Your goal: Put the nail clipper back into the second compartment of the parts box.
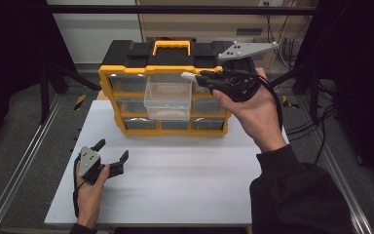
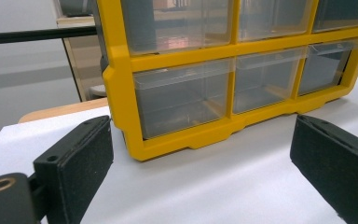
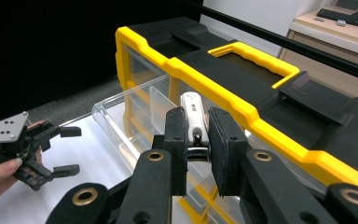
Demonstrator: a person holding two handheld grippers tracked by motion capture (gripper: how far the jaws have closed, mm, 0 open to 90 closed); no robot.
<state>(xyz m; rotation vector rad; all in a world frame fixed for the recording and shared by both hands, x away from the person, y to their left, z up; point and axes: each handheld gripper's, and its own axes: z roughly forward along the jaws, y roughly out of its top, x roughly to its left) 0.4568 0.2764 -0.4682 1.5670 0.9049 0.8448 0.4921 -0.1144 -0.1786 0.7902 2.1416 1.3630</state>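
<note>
One drawer (image 1: 168,100) pulled out; right gripper (image 1: 193,75) pinches white clip (image 3: 194,116) over its rim (left gripper (image 1: 111,151) spread).

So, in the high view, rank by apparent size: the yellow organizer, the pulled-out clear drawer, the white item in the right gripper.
1. yellow organizer, largest.
2. clear drawer, open at the top middle.
3. white item, far smallest, pinched in the right gripper.

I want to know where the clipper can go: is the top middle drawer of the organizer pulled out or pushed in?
Pulled out: the clear drawer juts forward from the yellow organizer.
</note>
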